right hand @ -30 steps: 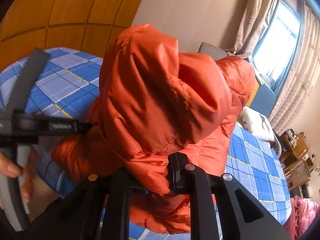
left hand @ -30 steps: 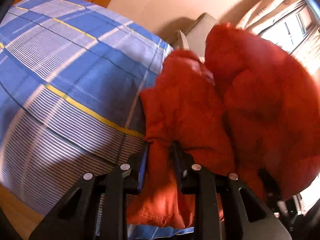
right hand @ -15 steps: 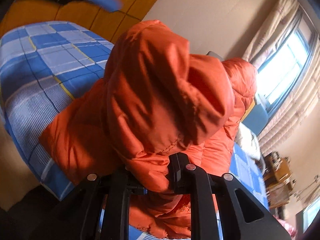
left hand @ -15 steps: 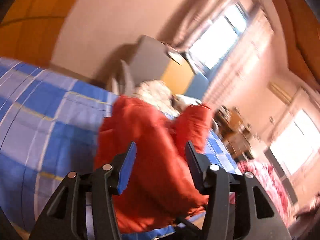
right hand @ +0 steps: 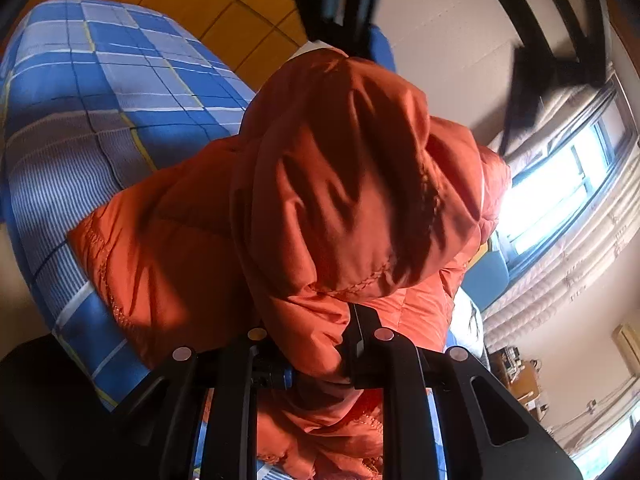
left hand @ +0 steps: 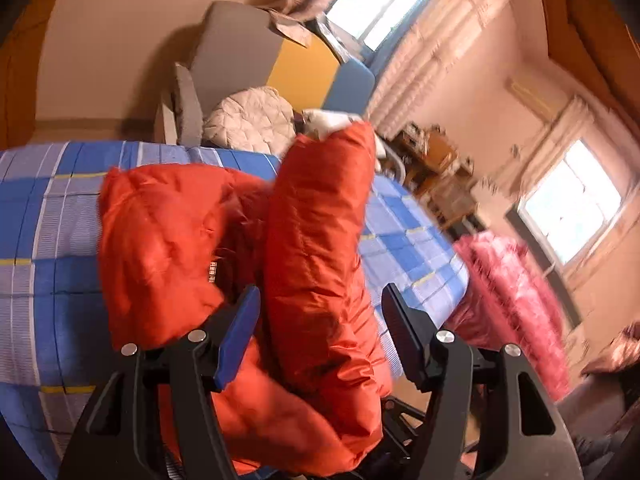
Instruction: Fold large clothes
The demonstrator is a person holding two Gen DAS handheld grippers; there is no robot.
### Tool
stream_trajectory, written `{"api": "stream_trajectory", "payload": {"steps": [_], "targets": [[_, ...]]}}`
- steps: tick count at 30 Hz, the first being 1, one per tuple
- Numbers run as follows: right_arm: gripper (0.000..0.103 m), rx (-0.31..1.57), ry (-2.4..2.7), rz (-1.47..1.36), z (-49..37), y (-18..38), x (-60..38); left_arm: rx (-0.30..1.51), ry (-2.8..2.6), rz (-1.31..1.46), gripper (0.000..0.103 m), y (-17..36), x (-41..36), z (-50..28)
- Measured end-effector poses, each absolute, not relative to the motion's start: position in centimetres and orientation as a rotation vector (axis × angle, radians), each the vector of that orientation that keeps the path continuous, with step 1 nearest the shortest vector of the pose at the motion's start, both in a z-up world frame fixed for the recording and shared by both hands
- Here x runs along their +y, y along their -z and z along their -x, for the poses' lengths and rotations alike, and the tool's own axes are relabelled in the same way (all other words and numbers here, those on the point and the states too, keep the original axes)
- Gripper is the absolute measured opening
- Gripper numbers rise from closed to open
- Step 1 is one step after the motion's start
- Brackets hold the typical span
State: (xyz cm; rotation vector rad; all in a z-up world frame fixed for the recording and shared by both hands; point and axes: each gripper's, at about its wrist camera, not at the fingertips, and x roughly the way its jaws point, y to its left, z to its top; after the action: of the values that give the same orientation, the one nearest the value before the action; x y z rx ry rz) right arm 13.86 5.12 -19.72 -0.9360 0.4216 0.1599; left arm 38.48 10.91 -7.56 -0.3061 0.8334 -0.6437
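L gripper (left hand: 320, 320) let go of jacket (left hand: 316, 248), jaws now wide; R gripper (right hand: 308, 344) clenched on hood. I'd re-pinch sleeve edge, lay flat on bed (left hand: 40, 240).

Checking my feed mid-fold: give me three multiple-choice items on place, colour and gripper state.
1. Where does the jacket lie?
A on the checked bedspread
B on the floor
C on a chair

2. What colour is the jacket?
A white
B orange-red
C blue

3. How is the left hand-held gripper?
A shut on the jacket
B open
C out of view

Answers: 1 A, blue checks show around and beneath it; 2 B, both views show that colour; 3 B, its jaws stand wide apart, while the right hand-held gripper clamps fabric.
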Motion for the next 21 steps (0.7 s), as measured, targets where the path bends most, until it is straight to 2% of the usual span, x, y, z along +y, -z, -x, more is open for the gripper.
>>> {"api": "stream_trajectory", "payload": {"steps": [3,4,5,9,12,21], "targets": [[0.018,0.411,-0.164,0.951,-13.6,19.9,5.0,0.884,0.62,0.226,0.061,8.6,9.6,-39.3],[0.018,0.41,-0.168,0.949,-13.6,19.8,4.9,0.894,0.608,0.219,0.057,8.9,9.4,-39.5],[0.018,0.41,-0.171,0.948,-13.5,19.8,4.8,0.901,0.604,0.211,0.042,9.1,9.4,-39.8],[0.026,0.414,-0.201,0.922,-13.0,19.9,4.1,0.882,0.611,0.252,0.018,10.1,10.5,-40.3],[0.034,0.427,-0.249,0.85,-12.6,19.2,3.5,0.853,0.597,0.318,0.012,11.5,11.7,-40.3],[0.034,0.48,-0.311,0.684,-12.4,17.1,1.2,0.789,0.549,0.408,0.011,14.0,12.4,-39.8]]}}
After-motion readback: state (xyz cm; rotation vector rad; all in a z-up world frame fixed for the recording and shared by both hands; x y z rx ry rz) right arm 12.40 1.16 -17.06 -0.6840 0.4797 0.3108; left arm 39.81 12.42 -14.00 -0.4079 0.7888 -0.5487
